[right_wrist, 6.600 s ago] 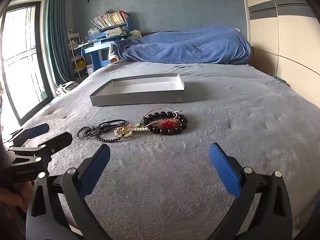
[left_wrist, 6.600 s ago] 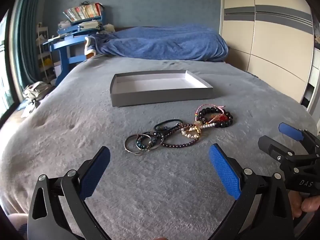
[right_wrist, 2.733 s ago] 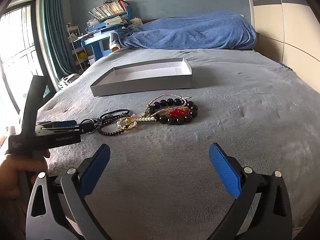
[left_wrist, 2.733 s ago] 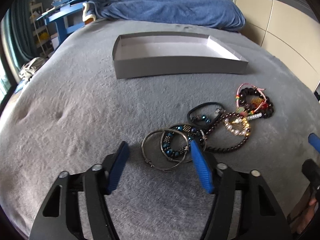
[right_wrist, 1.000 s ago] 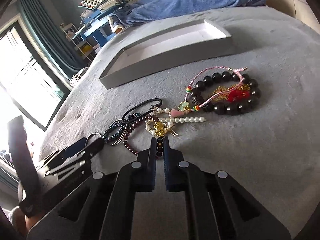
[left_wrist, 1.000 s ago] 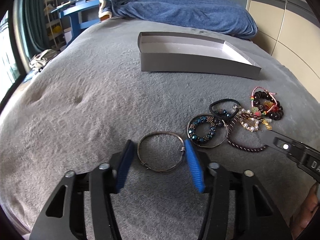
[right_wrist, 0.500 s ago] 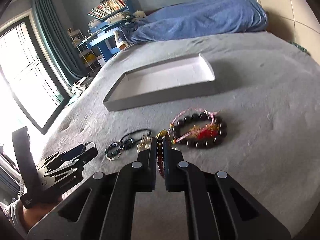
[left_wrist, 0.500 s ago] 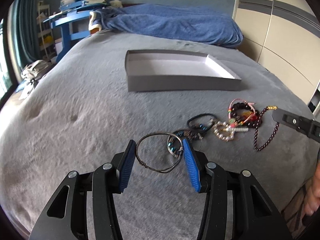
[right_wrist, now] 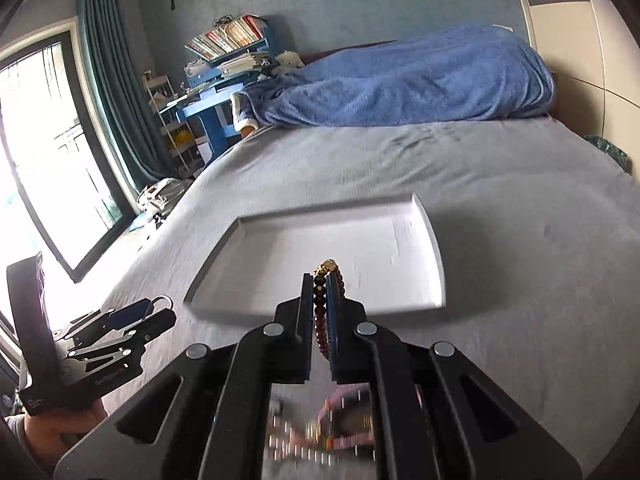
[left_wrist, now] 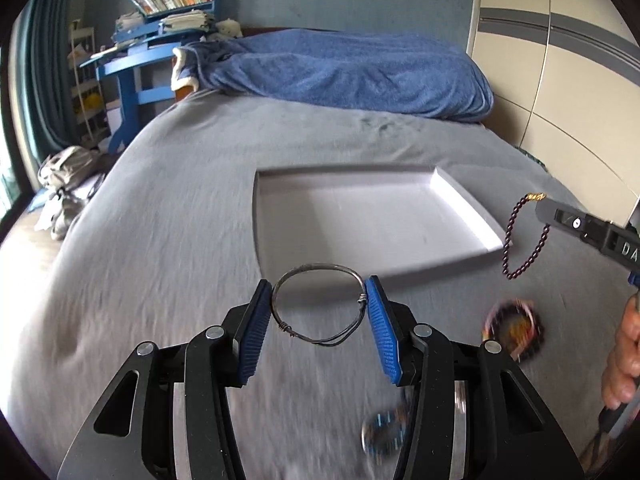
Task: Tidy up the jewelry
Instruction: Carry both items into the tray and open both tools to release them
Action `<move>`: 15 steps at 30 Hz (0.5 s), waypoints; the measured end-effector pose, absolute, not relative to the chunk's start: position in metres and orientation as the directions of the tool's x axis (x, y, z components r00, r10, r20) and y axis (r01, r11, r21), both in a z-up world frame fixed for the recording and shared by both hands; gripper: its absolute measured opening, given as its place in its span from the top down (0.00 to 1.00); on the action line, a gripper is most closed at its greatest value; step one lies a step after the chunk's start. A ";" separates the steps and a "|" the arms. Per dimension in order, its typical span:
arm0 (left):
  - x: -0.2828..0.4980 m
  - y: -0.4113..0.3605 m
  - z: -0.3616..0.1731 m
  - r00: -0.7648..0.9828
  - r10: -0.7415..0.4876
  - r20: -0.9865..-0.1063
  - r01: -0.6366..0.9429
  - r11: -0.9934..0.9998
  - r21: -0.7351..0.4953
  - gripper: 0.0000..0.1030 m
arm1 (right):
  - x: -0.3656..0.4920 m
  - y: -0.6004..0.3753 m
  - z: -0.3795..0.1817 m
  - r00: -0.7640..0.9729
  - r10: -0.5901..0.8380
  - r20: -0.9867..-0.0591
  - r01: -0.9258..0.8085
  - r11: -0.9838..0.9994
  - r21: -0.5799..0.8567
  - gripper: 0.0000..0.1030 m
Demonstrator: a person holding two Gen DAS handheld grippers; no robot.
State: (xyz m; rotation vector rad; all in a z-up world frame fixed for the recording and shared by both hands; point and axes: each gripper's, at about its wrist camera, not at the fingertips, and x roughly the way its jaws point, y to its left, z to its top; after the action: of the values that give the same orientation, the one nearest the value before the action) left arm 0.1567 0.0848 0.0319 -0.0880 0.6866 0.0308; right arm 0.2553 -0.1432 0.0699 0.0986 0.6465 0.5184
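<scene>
The left gripper (left_wrist: 318, 304) clamped a wire bangle (left_wrist: 318, 304) across its width. At twelve o'clock lay the grey tray (left_wrist: 460, 200). The right gripper (right_wrist: 320, 288), nearly closed, pinched a dark bead bracelet (right_wrist: 322, 312) before the tray.

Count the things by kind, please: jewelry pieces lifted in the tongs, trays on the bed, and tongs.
Jewelry pieces lifted: 2, the wire bangle in the left tongs and the dark red bead bracelet in the right tongs
Trays: 1, the grey tray
Tongs: 2
Total: 5
</scene>
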 end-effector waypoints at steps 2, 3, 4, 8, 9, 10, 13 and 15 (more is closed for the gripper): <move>0.172 0.086 0.033 0.780 -0.002 -0.626 -0.051 0.996 -0.067 0.52 | 0.274 -0.134 0.067 0.672 0.500 -0.546 -0.429 0.864 0.263 0.94; 0.183 0.086 0.033 0.783 0.000 -0.622 -0.047 0.997 -0.059 0.52 | 0.281 -0.131 0.065 0.668 0.505 -0.546 -0.430 0.861 0.272 0.94; 0.190 0.087 0.032 0.784 0.002 -0.620 -0.045 0.998 -0.053 0.52 | 0.290 -0.126 0.063 0.662 0.512 -0.547 -0.430 0.858 0.282 0.94; 0.219 0.093 0.017 0.776 -0.002 -0.630 -0.050 0.997 -0.065 0.52 | 0.323 -0.115 0.043 0.611 0.574 -0.545 -0.428 0.819 0.383 0.94; 0.223 0.094 0.014 0.773 -0.003 -0.635 -0.052 0.996 -0.068 0.52 | 0.327 -0.113 0.039 0.600 0.586 -0.545 -0.428 0.810 0.400 0.94; 0.228 0.096 0.009 0.766 -0.004 -0.643 -0.055 0.996 -0.071 0.52 | 0.336 -0.112 0.031 0.573 0.606 -0.552 -0.424 0.796 0.432 0.94; 0.238 0.099 -0.006 0.744 0.001 -0.668 -0.062 0.996 -0.067 0.52 | 0.346 -0.113 0.018 0.551 0.595 -0.585 -0.400 0.804 0.441 0.94; 0.241 0.101 -0.015 0.729 0.005 -0.684 -0.066 0.996 -0.063 0.52 | 0.352 -0.118 0.009 0.549 0.559 -0.621 -0.378 0.829 0.412 0.94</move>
State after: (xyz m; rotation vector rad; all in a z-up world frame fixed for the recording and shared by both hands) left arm 0.2408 0.1009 -0.0148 -0.0849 0.7526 0.0396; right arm 0.3516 -0.1179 0.0093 0.2414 0.8184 0.5611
